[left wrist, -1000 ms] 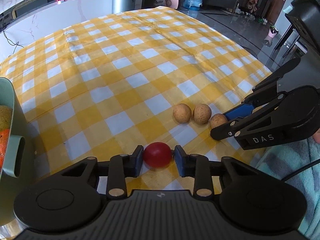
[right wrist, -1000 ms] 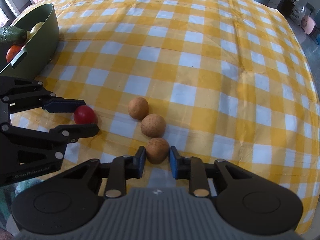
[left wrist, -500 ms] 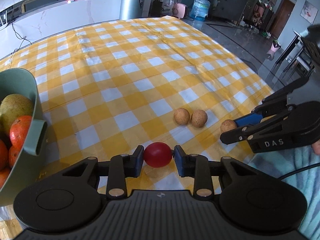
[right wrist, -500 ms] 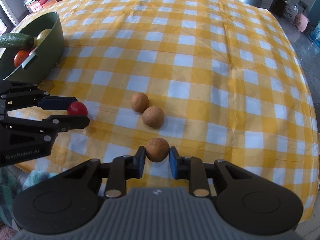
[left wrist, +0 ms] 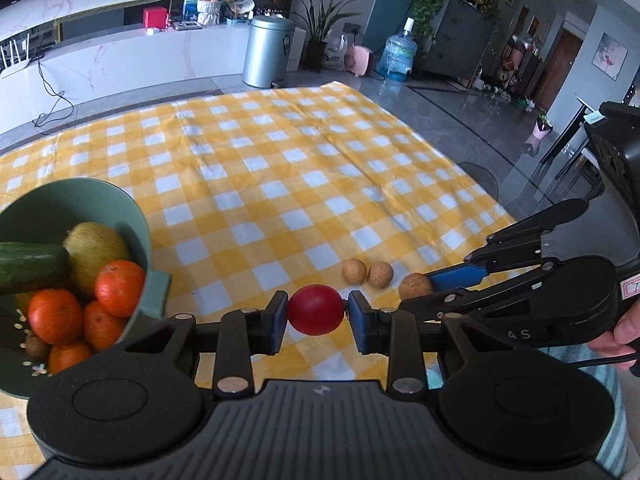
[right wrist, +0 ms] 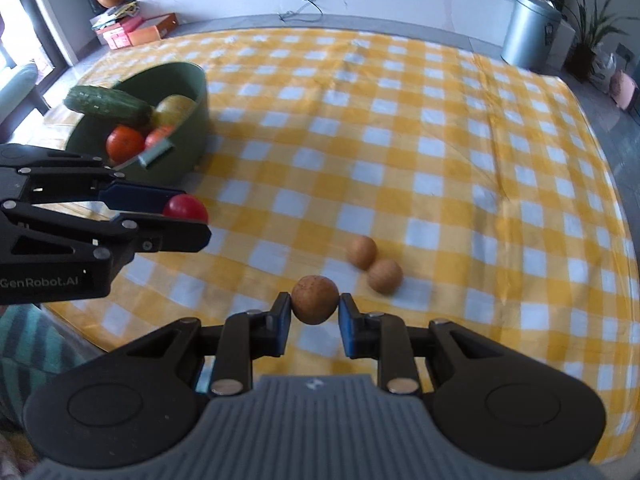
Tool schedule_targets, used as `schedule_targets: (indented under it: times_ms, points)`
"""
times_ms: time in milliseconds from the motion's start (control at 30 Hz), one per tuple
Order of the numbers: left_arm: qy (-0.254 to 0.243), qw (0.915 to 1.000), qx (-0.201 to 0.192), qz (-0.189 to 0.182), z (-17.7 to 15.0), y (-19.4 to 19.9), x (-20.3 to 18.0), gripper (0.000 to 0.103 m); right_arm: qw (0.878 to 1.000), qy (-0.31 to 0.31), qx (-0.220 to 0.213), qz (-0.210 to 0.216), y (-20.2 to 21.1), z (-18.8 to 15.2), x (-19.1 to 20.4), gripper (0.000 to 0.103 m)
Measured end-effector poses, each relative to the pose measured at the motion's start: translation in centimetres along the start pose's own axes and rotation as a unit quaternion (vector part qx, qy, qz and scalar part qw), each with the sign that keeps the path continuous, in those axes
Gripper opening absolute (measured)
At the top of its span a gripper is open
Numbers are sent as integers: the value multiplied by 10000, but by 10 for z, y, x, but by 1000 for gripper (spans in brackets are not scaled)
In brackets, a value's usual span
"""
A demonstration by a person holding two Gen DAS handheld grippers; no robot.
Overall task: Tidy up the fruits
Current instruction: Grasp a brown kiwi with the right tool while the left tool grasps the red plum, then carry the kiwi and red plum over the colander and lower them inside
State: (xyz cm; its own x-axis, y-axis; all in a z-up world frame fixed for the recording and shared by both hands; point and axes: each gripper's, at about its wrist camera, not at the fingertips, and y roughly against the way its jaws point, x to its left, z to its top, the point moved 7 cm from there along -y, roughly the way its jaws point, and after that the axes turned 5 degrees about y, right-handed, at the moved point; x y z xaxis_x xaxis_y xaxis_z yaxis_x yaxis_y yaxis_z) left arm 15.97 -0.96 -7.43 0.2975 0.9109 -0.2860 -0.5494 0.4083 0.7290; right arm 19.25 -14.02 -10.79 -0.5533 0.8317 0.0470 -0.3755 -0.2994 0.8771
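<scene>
Between the blue pads at the bottom centre of the left wrist view, the left gripper point(left wrist: 317, 314) pinches a red tomato point(left wrist: 315, 309) across its widest part, lifted clear of the checked tablecloth point(left wrist: 280, 176). Its skin is glossy and taut, so it is probably slick and easy to bruise; a light squeeze at the equator, as now, looks right, and more force risks splitting it.

Low in the centre of the right wrist view, the right gripper point(right wrist: 313, 314) likewise has its jaws closed on a small brown fruit point(right wrist: 314, 299), held at its sides above the cloth. That fruit has a matte, speckled rind that seems firmer and less slippery, and it looks light; being round, it could still roll out if the grip loosens.

Just beyond it, to the right of centre, two more brown fruits point(right wrist: 374, 264) lie on the cloth touching each other, so taking one may nudge its neighbour.

Farther off, at the upper left of the right wrist view, stands the green bowl point(right wrist: 192, 80), already holding oranges point(right wrist: 125, 143), a yellowish fruit point(right wrist: 176, 108) and a cucumber point(right wrist: 107, 105) lying across its rim. The pile is high, so anything dropped in could bounce out; I judge that setting each piece down low is safer.
</scene>
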Motion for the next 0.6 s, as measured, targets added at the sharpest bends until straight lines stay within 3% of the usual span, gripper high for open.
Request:
schedule_targets:
  times_ms: [367,600]
  points:
    - [164,9986,-417,263,26,65,38,36,9964,427,-598,412,20,61,65,22]
    - [260,9977,-390,487,38,92,73,36,9903,661,-923,795,27,103,109,22]
